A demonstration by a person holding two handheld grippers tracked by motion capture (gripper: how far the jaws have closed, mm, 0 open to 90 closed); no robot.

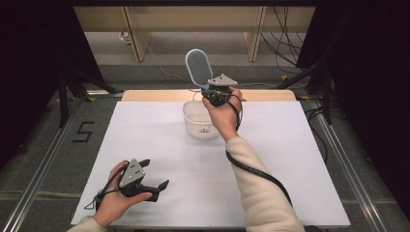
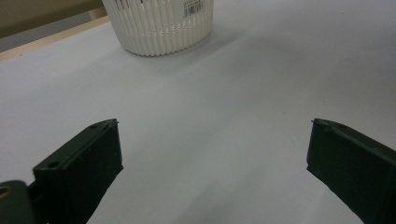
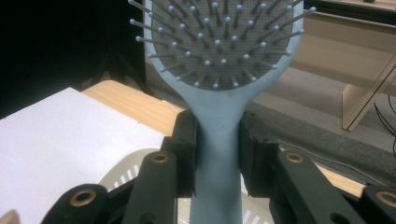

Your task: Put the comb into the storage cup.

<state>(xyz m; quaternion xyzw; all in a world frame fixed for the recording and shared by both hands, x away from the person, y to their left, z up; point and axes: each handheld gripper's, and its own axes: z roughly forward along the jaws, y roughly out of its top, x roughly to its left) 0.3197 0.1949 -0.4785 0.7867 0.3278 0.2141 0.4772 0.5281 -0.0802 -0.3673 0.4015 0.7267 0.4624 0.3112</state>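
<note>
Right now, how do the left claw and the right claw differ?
The left claw is open and holds nothing; the right claw is shut on the hairbrush handle. In the high view the left claw sits low over the near table, the right claw raised above the basket. Both are black, hand-held.

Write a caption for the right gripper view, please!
Right gripper jaws clamp a blue hairbrush upright above the white basket.
</note>
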